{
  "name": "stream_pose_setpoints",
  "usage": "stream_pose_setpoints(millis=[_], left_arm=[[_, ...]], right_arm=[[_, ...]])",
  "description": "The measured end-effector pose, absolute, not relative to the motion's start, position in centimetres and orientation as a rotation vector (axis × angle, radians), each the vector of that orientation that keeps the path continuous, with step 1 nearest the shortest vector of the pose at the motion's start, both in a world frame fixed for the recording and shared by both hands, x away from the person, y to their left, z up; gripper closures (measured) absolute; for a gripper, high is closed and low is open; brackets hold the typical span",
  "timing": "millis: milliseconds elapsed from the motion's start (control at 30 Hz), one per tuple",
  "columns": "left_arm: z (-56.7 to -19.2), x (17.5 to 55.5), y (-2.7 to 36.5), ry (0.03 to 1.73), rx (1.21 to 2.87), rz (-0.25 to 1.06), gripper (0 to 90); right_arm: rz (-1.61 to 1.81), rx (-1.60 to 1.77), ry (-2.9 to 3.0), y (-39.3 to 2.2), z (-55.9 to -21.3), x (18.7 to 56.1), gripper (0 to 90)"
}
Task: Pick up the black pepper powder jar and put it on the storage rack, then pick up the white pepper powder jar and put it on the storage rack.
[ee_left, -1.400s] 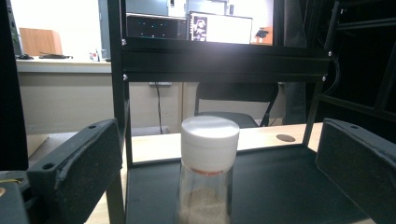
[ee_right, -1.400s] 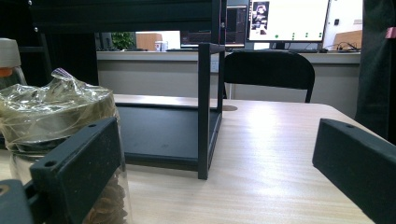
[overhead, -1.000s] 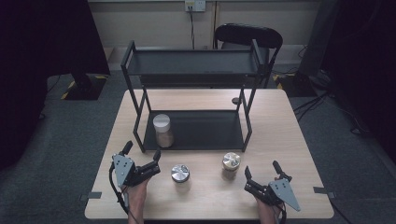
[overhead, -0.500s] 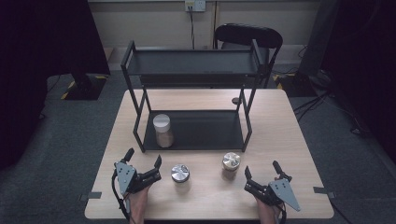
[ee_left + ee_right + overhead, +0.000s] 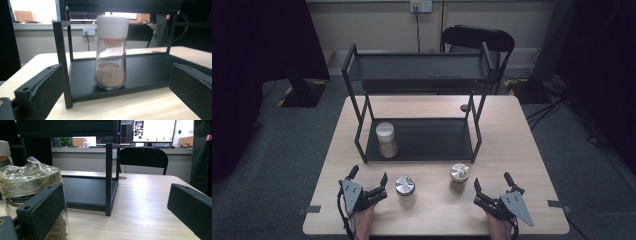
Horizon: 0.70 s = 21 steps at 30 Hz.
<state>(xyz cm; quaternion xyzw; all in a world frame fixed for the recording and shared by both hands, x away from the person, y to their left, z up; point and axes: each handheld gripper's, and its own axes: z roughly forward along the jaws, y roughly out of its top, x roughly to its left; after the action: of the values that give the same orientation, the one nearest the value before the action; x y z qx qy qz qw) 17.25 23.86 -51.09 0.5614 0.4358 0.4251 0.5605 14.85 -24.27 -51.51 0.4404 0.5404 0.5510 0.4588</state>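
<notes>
High view: left gripper (image 5: 371, 186) has slid back toward lower left since a sec ago – jaws wide, empty, beside silver-lid jar (image 5: 405, 186); right gripper (image 5: 493, 192) unmoved, open, below foil-top jar (image 5: 459, 173). Left gripper view: white-cap jar (image 5: 111, 52) centre frame on rack (image 5: 150, 68) – prob. lining up. Right gripper view: foil-top jar at left edge.

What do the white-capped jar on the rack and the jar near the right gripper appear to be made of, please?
White-capped jar: clear glass, judging by see-through walls showing brown powder; the matte white cap looks plastic. Jar near the right gripper: also clear, likely glass, its top wrapped in crinkled glossy film. The rack looks like matte black metal.
</notes>
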Motion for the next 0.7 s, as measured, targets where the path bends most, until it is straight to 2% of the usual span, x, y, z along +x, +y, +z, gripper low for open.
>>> stream_pose_setpoints(millis=[700], left_arm=[[-51.68, 16.95, 23.49, 1.033, 1.281, 1.034, 0.1]], right_arm=[[1.364, 1.093, 1.336, -24.41, -51.41, 14.91, 0.0]])
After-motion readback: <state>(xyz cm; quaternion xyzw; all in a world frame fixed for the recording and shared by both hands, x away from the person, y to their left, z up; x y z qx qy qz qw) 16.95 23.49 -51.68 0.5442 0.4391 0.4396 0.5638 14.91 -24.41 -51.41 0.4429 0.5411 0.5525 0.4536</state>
